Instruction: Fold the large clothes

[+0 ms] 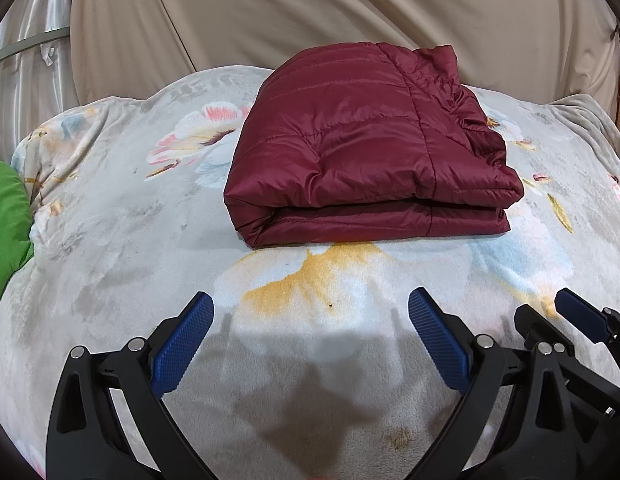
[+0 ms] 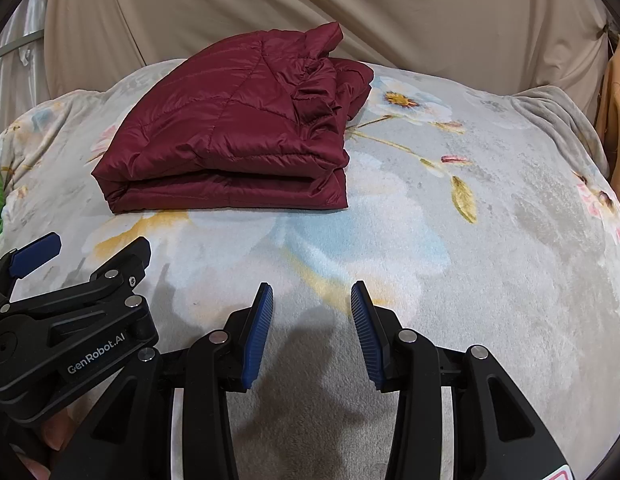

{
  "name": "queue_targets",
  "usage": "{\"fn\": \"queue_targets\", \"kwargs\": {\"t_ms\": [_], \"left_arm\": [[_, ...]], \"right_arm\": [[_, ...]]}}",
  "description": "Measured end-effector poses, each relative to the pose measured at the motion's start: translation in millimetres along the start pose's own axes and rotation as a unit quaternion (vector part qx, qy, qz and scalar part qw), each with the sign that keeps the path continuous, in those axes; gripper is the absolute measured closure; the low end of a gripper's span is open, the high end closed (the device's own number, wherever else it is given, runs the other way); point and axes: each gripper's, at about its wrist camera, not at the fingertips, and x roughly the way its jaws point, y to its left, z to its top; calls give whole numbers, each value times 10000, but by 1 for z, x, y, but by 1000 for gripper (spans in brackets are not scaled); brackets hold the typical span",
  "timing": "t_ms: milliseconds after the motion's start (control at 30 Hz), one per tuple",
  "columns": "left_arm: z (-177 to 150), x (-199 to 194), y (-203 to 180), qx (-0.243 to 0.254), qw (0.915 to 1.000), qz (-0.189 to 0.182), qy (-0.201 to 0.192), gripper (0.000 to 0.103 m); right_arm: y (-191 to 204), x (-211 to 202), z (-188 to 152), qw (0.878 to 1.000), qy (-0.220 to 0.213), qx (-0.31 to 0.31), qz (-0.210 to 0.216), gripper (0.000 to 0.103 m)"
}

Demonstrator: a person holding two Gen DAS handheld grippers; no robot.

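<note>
A dark red quilted puffer jacket lies folded into a thick rectangle on the floral blanket; it also shows in the right wrist view, left of centre. My left gripper is open and empty, held back from the jacket's near edge above the blanket. My right gripper is open and empty, to the right of and nearer than the jacket. The right gripper also shows at the lower right of the left wrist view, and the left gripper at the lower left of the right wrist view.
A green cloth lies at the left edge of the blanket. A beige draped sheet hangs behind the bed. A silvery curtain and a metal rail stand at the far left. An orange-tan fabric hangs at the right.
</note>
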Motion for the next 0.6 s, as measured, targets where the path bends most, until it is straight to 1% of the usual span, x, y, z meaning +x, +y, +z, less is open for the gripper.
{"fn": "queue_targets", "kwargs": {"t_ms": [133, 267, 467, 600], "left_arm": [[0, 0, 1, -6, 10000, -9, -8, 7], [1, -3, 0, -6, 9999, 79, -82, 7], [1, -6, -1, -74, 9999, 52, -105, 7], [0, -7, -3, -76, 9998, 105, -130, 8]], "right_arm": [[3, -3, -2, 10000, -34, 36, -58, 62], [6, -6, -2, 9999, -87, 31, -136, 62], [7, -9, -3, 9997, -154, 46, -184, 62], [9, -10, -4, 9996, -176, 35, -210, 62]]}}
